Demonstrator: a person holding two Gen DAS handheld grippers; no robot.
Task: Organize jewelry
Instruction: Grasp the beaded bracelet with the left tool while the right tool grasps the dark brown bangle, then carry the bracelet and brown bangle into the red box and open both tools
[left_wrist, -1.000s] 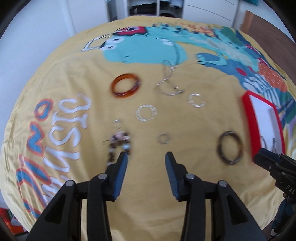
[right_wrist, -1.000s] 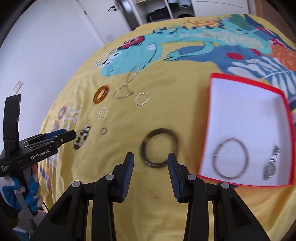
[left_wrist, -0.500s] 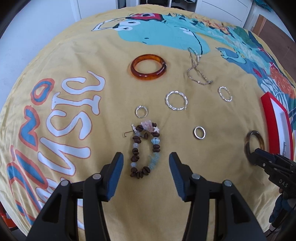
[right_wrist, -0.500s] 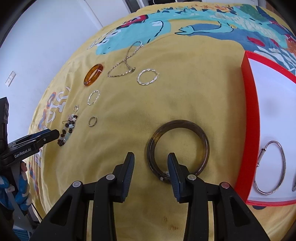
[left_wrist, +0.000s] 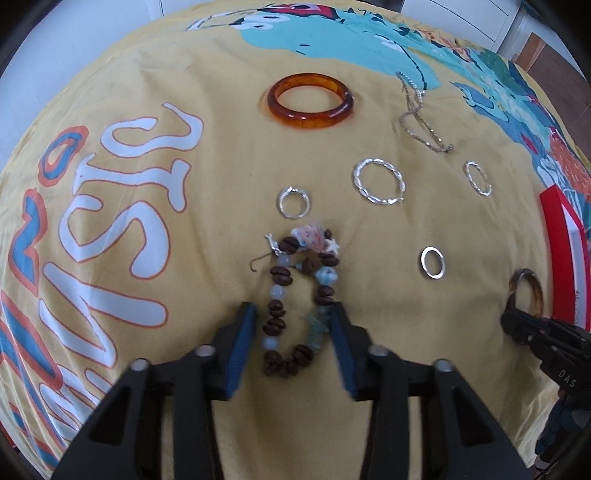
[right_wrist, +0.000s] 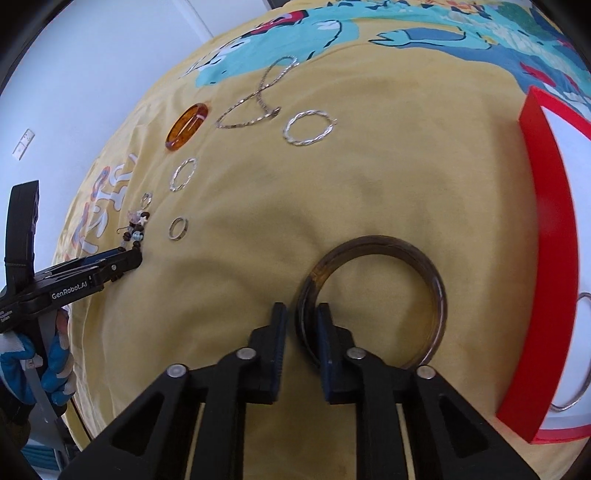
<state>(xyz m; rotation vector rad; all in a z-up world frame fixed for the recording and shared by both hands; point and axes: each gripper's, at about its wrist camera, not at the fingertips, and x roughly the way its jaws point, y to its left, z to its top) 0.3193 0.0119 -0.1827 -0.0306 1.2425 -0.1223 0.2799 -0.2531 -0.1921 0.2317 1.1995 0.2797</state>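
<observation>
A beaded bracelet of brown and pale blue beads lies on the yellow bedspread. My left gripper is open, its fingers down on either side of the bracelet's near half. A dark tortoiseshell bangle lies beside the red-rimmed white box. My right gripper straddles the bangle's left rim, its jaws narrowed close around it. The box holds a silver hoop, partly cut off.
On the spread lie an amber bangle, a silver chain, two twisted silver hoops, a small hoop and a silver ring. The box's red edge is at the right.
Both grippers have moved forward and down. The left now brackets the beaded bracelet; the right has narrowed its jaws around the dark bangle's rim.
</observation>
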